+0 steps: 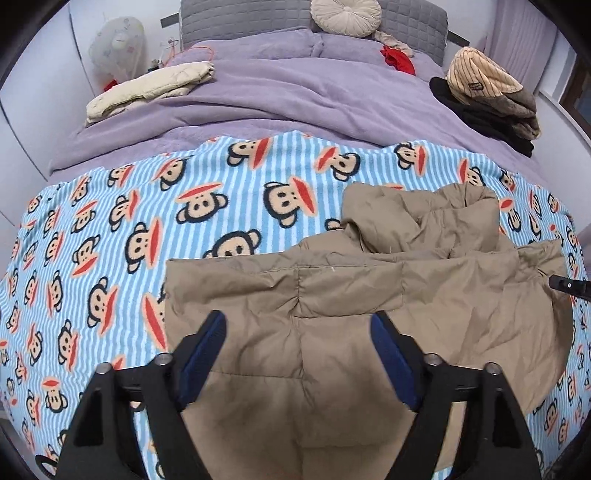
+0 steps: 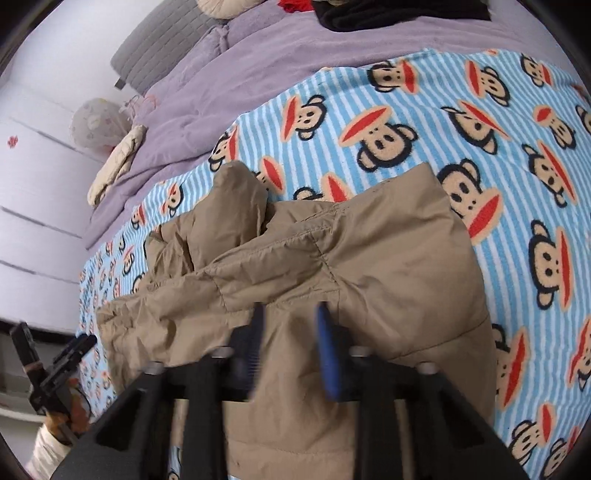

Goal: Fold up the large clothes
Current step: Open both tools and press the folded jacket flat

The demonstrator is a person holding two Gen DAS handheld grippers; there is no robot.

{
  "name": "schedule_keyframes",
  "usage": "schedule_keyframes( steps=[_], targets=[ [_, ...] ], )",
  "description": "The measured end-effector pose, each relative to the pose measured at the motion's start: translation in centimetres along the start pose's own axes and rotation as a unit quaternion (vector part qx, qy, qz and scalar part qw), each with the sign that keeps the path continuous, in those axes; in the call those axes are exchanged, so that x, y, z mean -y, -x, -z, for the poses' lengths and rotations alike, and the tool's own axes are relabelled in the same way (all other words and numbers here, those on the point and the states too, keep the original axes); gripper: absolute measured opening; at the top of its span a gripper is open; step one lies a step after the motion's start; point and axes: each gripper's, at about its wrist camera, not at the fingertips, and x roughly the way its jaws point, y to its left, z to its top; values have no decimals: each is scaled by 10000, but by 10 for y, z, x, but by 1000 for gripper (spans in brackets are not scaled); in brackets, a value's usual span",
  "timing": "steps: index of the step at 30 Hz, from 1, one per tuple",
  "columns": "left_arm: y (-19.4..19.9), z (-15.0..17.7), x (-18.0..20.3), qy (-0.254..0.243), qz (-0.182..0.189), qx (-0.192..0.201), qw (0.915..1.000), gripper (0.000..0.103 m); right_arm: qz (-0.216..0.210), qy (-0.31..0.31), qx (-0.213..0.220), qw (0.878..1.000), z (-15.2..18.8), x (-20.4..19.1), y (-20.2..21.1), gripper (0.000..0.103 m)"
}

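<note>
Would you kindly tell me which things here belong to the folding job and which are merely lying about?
Job:
tan padded jacket
monkey-print blanket

Lying about:
cream folded garment
striped beige hat
dark clothes pile
round cushion
red cloth

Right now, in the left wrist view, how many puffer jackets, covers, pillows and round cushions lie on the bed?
Puffer jackets: 2, the tan jacket and the cream jacket
Covers: 2, the monkey blanket and the purple duvet
Purple pillows: 2
Round cushion: 1
Total: 7
</note>
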Motion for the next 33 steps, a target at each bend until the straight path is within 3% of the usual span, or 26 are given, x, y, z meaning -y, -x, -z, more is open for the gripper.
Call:
schedule_keyframes(
  steps=[1, 5, 9, 13, 19, 22, 24, 28, 30, 33],
  targets=[
    [-10, -2, 1, -24, -64, -124, 9999, 56, 225, 253, 48, 9994, 0, -6, 0, 7],
    [-61, -10, -6, 160, -651, -243, 9975, 56, 838, 514, 166, 9950, -14, 2, -18, 7],
    [-101, -11, -25, 732, -565, -273, 9953, 56, 622, -120, 138, 9979, -29, 39, -51, 2],
    [-119, -17, -12, 460, -745, -142, 9961, 56, 656, -221, 188, 9974, -35, 52, -76, 0],
    [-111, -28, -24, 690, -663, -91, 9954, 56, 681, -231, 153, 9973, -42, 56, -84, 0],
    [-84, -30, -46, 868, -913, 234, 9918, 56, 1002, -48, 511, 9936, -44, 53, -53, 0],
    [-85, -28, -63, 986, -895, 107, 9910, 56, 1200, -193, 761, 9897, -45, 64, -34, 0],
    [-118, -17, -74, 995, -931, -277, 9903, 58, 1050, -784, 210, 9912, -46, 103, -56, 0],
    [-126, -17, -73, 1087, -991, -325, 9886, 61, 872, -1063, 129, 9904, -41, 113, -70, 0],
    [-122, -21, -73, 1145, -1090, -370, 9867, 61, 1031, -1049, 156, 9890, -40, 109, -72, 0]
  ],
)
